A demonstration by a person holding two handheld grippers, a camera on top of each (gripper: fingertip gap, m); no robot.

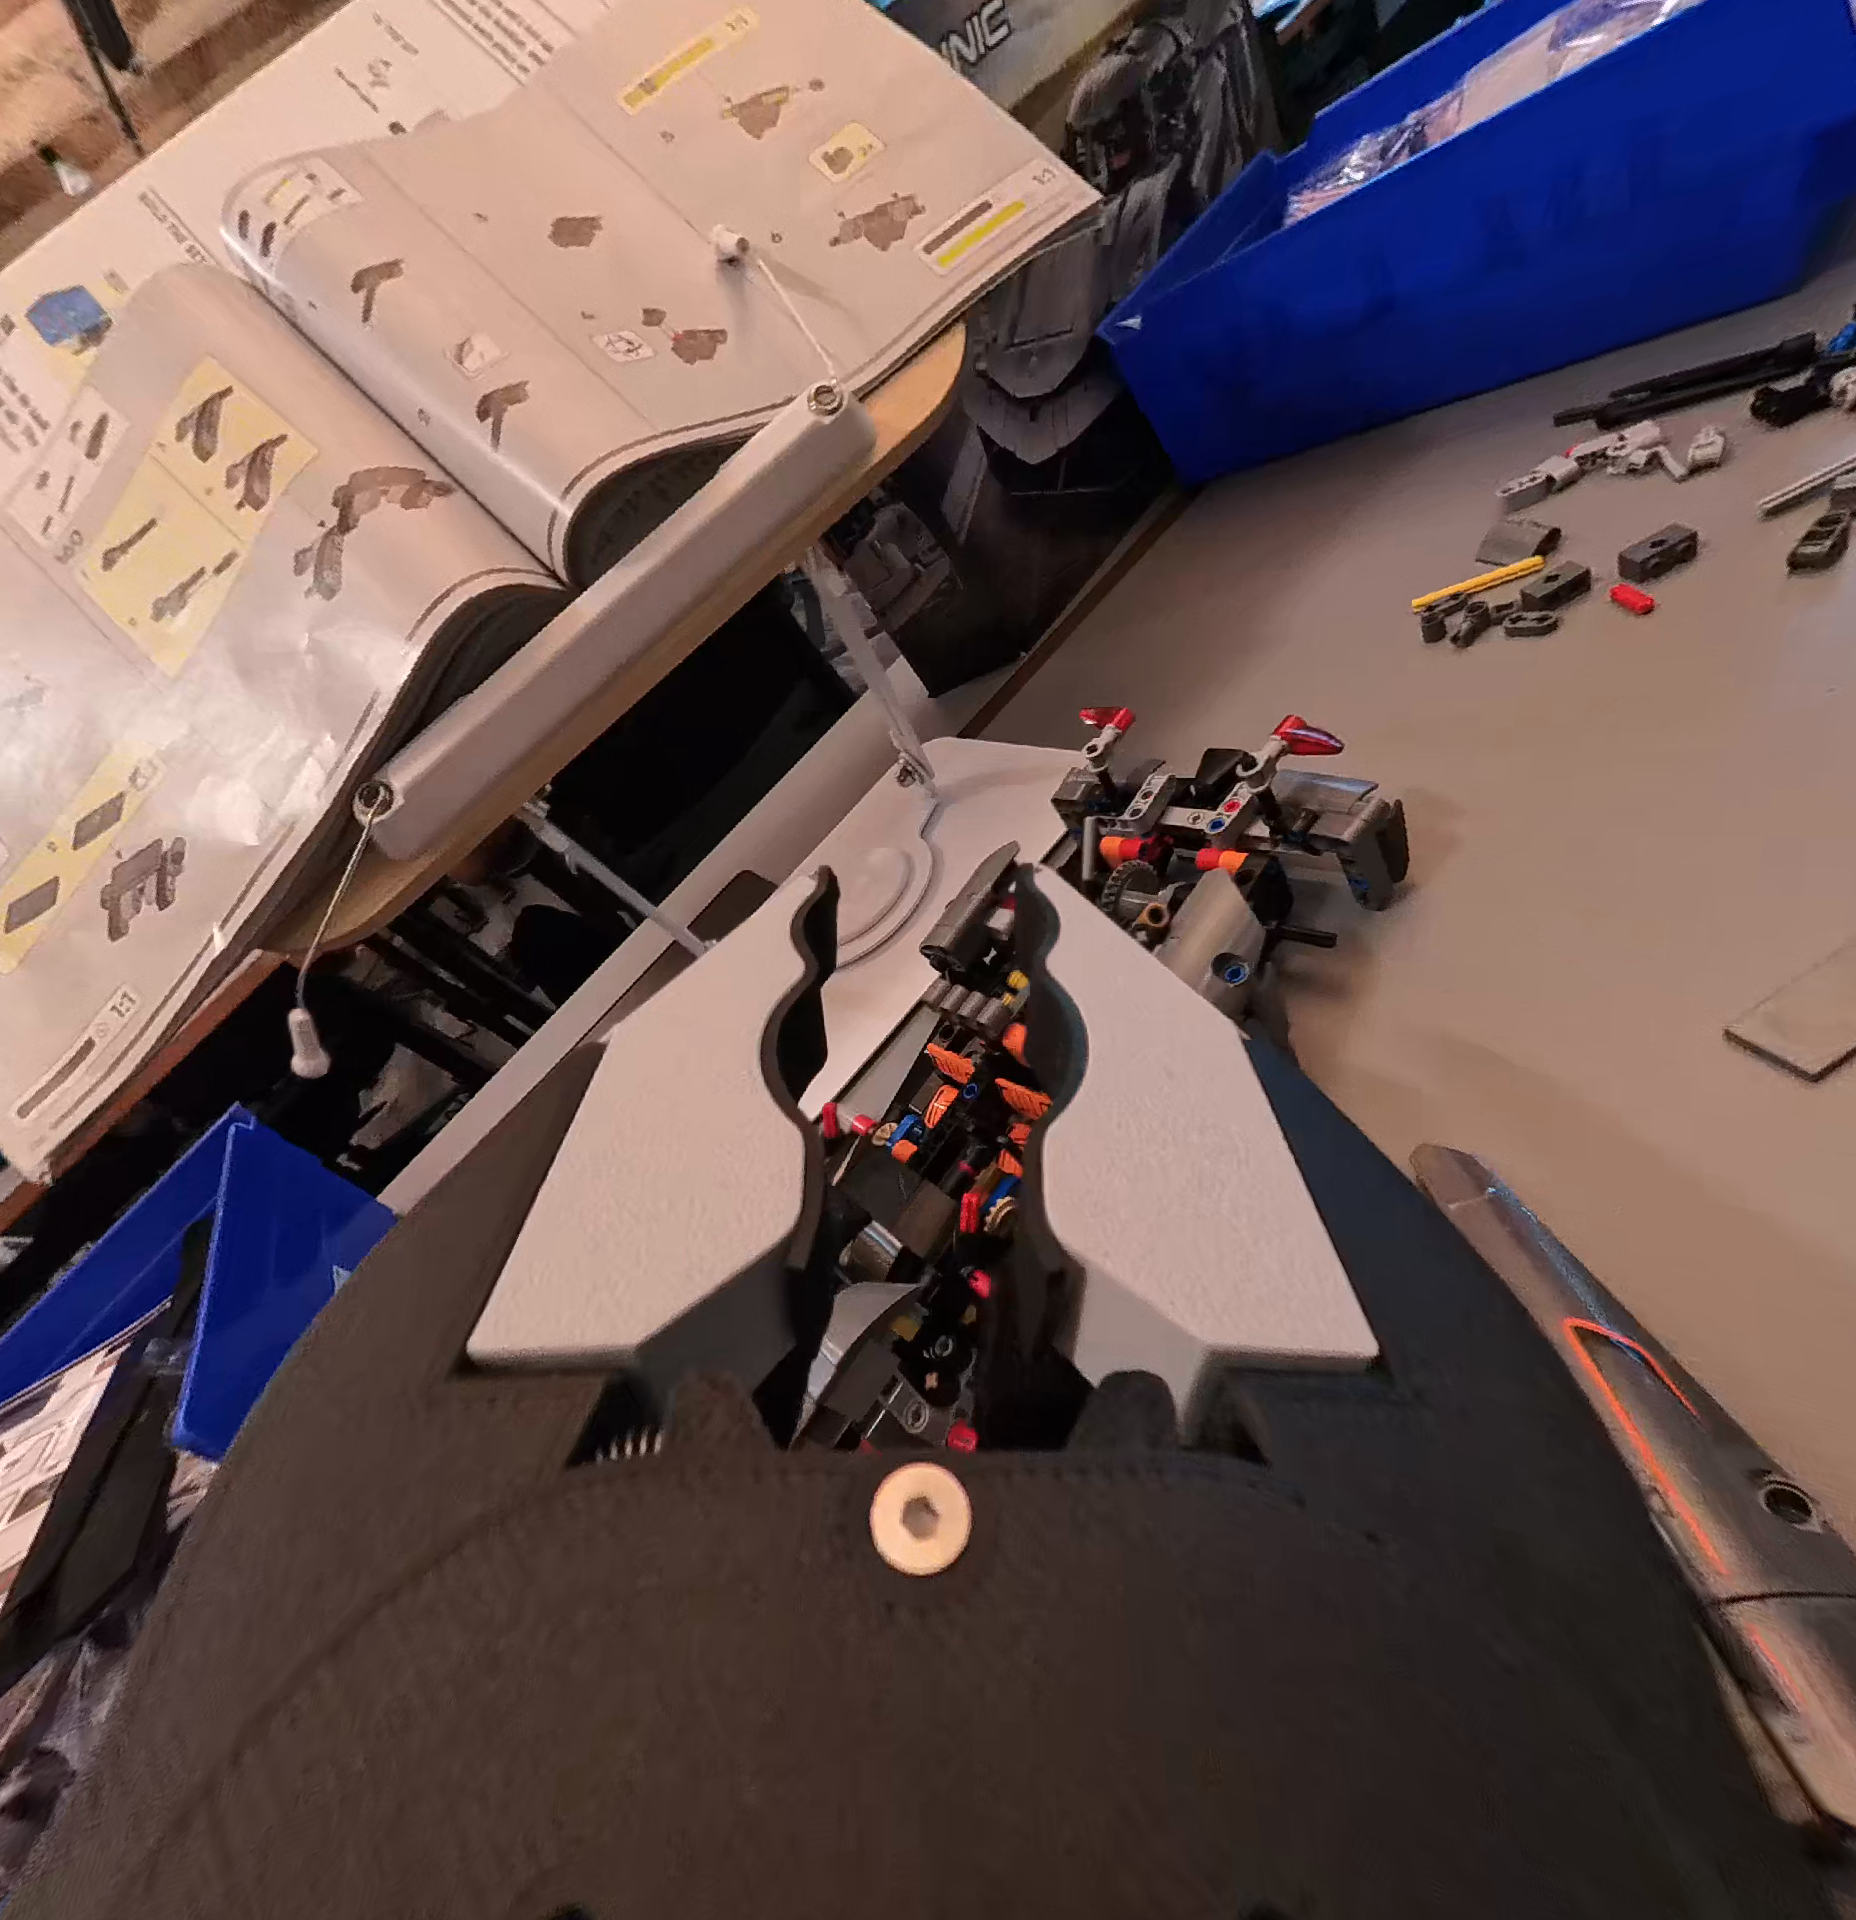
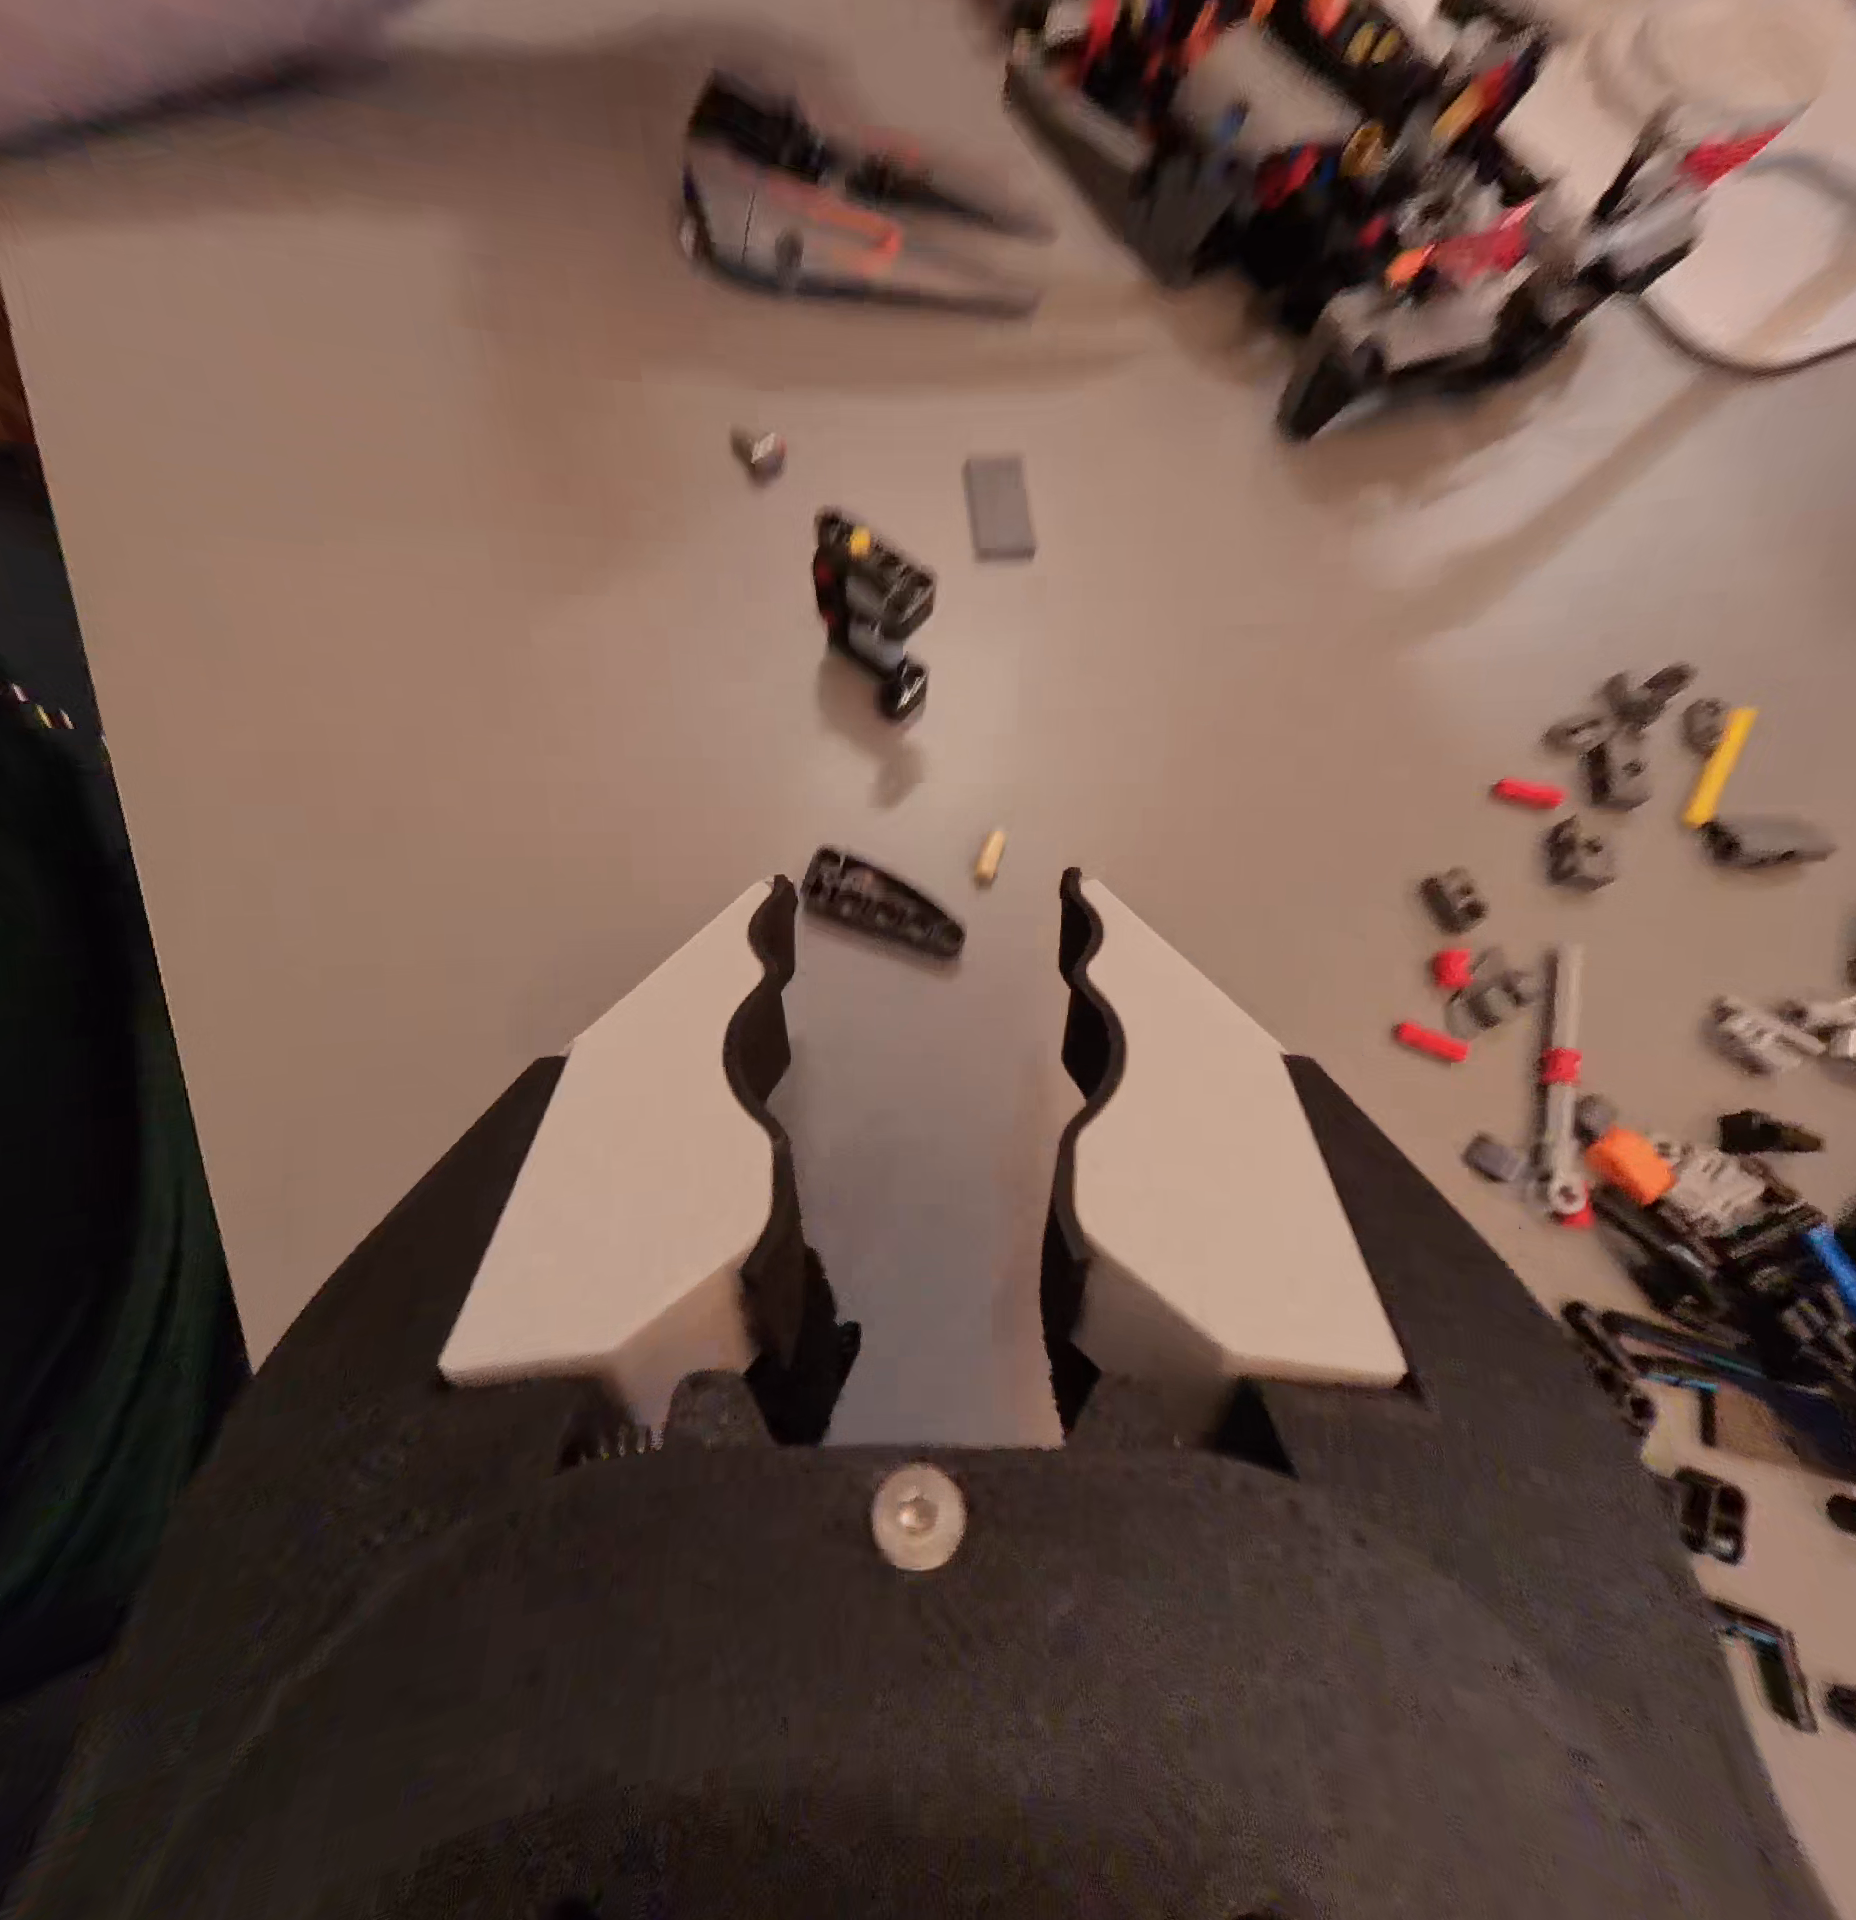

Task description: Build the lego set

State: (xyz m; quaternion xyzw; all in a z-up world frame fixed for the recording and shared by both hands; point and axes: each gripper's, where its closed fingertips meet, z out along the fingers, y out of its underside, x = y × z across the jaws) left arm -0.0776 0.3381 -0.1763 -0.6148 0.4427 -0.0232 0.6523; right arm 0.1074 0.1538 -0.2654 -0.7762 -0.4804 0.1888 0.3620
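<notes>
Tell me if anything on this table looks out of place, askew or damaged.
Nothing looks broken or spilled. The one stray is a long dark panel with an orange line, lying alone on the table, apart from the half-built model. Loose pieces are scattered, as expected mid-build. The right wrist view is blurred, so fine damage would not show.

Left claw [image 1: 924, 883]: black body, pale grey finger plates with dark wavy inner pads. Fingers [image 1: 695, 1164] stand apart, narrowing toward the tips, which remain separated; whether the pads press on anything cannot be told. View tilted.

Right claw [image 2: 929, 883]: same build. Fingers [image 2: 1184, 1174] spread wide, nearly parallel, with nothing between them. Points forward and downward over the surface [image 2: 436, 623], level in view.
</notes>
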